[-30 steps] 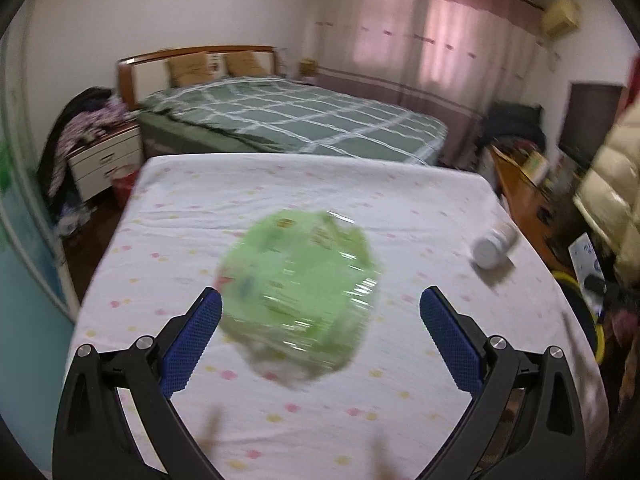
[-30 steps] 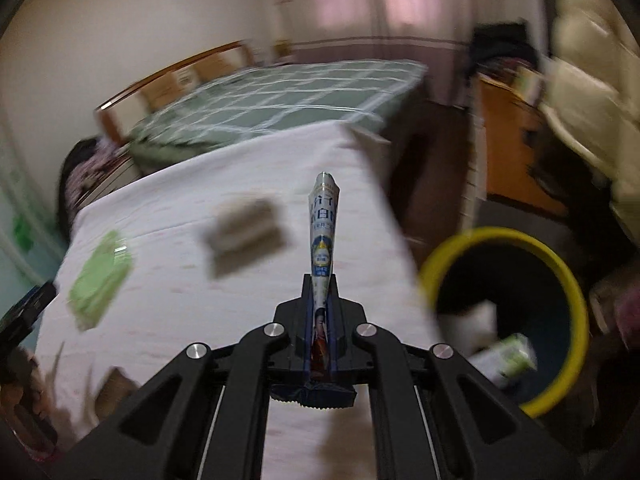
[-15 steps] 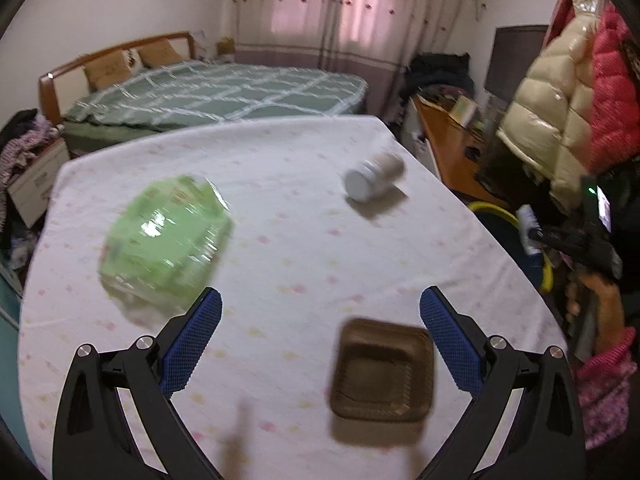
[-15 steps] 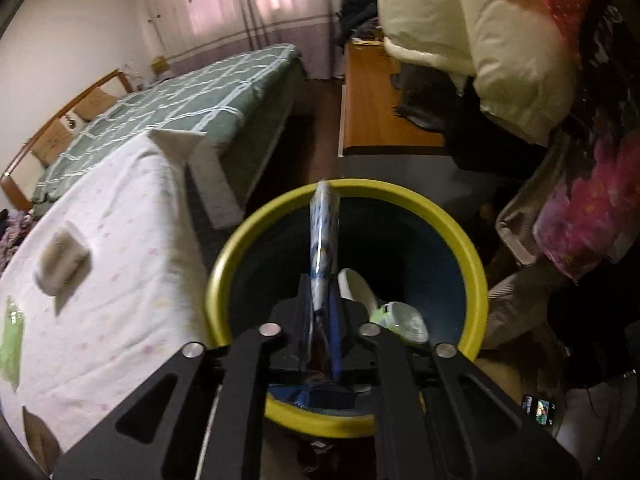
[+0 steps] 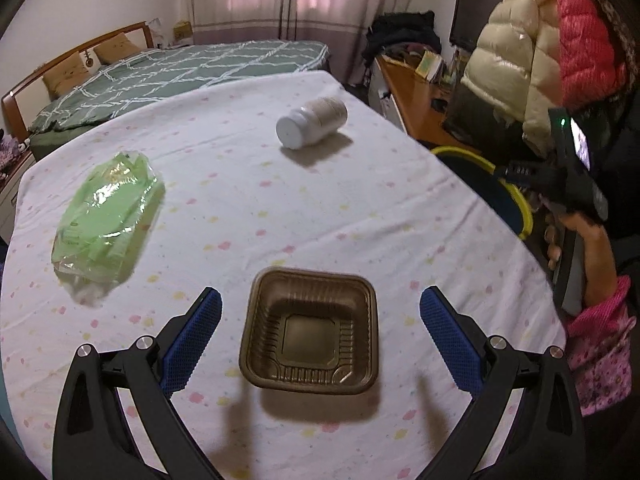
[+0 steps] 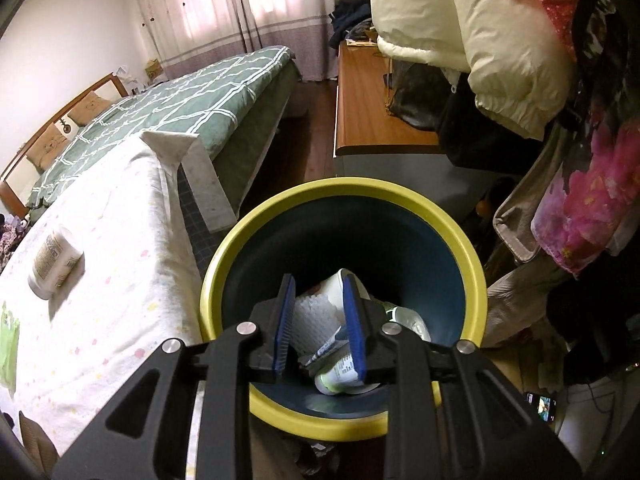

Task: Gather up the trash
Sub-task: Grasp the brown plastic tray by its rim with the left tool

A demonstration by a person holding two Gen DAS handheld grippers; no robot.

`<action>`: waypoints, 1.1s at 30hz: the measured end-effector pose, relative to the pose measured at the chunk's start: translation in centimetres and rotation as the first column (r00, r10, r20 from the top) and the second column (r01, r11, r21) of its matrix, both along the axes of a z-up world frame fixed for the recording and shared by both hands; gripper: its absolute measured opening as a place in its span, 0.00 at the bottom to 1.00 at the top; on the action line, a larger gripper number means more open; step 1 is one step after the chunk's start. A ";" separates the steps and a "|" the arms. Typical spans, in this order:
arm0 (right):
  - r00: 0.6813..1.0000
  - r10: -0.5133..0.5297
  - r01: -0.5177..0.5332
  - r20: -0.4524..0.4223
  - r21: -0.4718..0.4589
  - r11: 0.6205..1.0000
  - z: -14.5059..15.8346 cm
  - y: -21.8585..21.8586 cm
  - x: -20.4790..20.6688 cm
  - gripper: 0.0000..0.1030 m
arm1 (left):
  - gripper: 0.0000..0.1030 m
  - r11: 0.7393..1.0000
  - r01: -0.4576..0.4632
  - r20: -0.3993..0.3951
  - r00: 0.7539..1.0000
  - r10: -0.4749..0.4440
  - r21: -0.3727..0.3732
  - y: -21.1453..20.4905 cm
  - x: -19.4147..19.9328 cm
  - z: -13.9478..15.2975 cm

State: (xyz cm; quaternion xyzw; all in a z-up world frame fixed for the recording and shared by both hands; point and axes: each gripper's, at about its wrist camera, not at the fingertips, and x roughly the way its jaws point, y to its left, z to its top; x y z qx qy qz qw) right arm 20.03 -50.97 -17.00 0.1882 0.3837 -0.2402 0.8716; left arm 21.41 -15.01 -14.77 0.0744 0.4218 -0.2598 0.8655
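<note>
Right gripper [image 6: 318, 320], jaws just opening and empty, hangs over the bin [image 6: 240, 248]; the tube [image 6: 336, 360] lies inside, apparently pointing back toward the camera. Left gripper [image 5: 320, 330] spread wide around the tray [image 5: 310, 336]; bottle [image 5: 312, 122] on its side beyond.

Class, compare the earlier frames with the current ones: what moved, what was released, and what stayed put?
The right gripper carried the tube over the yellow-rimmed bin; its jaws have just been opening and nothing is between them now. The left gripper swung from the green packet to the brown tray, open throughout. Packet, tray and white bottle stayed put.
</note>
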 end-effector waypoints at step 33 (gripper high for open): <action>0.998 0.050 -0.052 0.047 0.035 0.998 0.1 0.2 -0.2 0.26 | 0.67 0.997 -0.010 -0.054 0.998 0.014 0.073 -2.6 2.1 -0.8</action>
